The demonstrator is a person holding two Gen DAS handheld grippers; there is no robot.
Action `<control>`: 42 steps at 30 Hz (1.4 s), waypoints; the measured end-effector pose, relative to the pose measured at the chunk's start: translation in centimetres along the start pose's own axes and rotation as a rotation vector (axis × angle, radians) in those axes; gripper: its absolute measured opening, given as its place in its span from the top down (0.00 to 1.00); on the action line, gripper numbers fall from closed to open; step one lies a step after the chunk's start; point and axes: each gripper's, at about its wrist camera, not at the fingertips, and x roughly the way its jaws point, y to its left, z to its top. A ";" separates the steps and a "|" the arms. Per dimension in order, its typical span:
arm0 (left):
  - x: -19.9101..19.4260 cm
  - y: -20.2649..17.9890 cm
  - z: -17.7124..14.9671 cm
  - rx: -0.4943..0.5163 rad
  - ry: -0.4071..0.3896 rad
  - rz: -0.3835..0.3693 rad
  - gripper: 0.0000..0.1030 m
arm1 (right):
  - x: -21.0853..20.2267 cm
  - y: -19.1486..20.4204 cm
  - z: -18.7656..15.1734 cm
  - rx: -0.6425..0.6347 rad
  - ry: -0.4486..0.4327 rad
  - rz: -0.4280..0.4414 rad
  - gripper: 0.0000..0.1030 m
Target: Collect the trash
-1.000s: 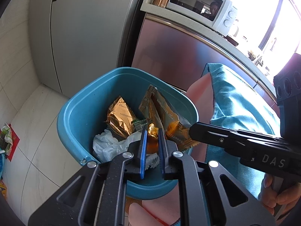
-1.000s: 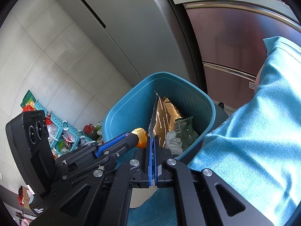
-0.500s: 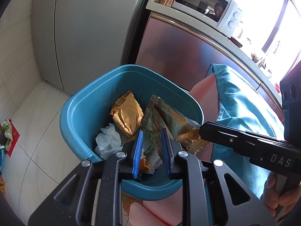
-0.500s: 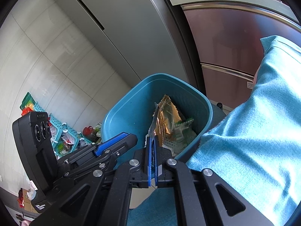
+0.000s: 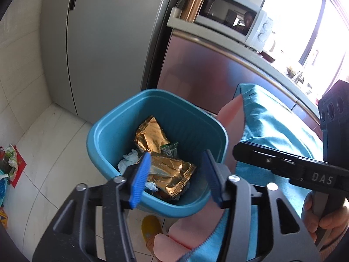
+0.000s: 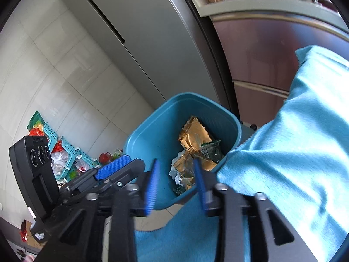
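Note:
A blue plastic bin (image 5: 102,131) (image 6: 148,135) stands on the floor beside the table. It holds two gold snack wrappers (image 5: 150,135) (image 5: 172,174), a small green wrapper (image 5: 169,148) (image 6: 212,150) and crumpled white tissue (image 5: 128,159). My left gripper (image 5: 175,176) is open and empty just above the bin's near rim. My right gripper (image 6: 176,183) is open and empty above the same rim, to the right of the left one. The gold wrappers also show in the right wrist view (image 6: 194,133).
A teal cloth (image 5: 272,122) (image 6: 294,152) covers the table on the right, its edge touching the bin. A grey fridge (image 5: 104,39) and a brown cabinet (image 5: 207,72) with a microwave (image 5: 231,17) stand behind. Teal baskets of clutter (image 6: 65,157) sit on the floor at left.
Both grippers opened. The left let an orange scrap and the right a gold wrapper fall into the bin. Both grippers pulled up and back a little.

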 end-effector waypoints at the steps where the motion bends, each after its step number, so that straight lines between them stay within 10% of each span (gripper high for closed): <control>1: -0.6 -0.2 -0.1 0.010 -0.014 -0.002 0.37 | -0.7 0.1 -0.3 -0.009 -0.018 -0.005 0.61; 7: -4.9 -2.0 -1.0 0.074 -0.126 -0.024 0.06 | -6.3 -0.2 -2.5 -0.048 -0.154 -0.054 0.37; 18: -9.2 -10.0 -3.6 0.164 -0.263 -0.065 0.06 | -18.7 -0.8 -10.7 -0.119 -0.504 -0.427 0.07; 28: -10.2 -18.3 -5.8 0.257 -0.361 -0.123 0.06 | -25.8 -3.1 -16.3 -0.070 -0.662 -0.707 0.07; 42: -11.6 -23.0 -7.8 0.334 -0.451 -0.129 0.06 | -29.0 -4.5 -19.2 -0.029 -0.734 -0.774 0.07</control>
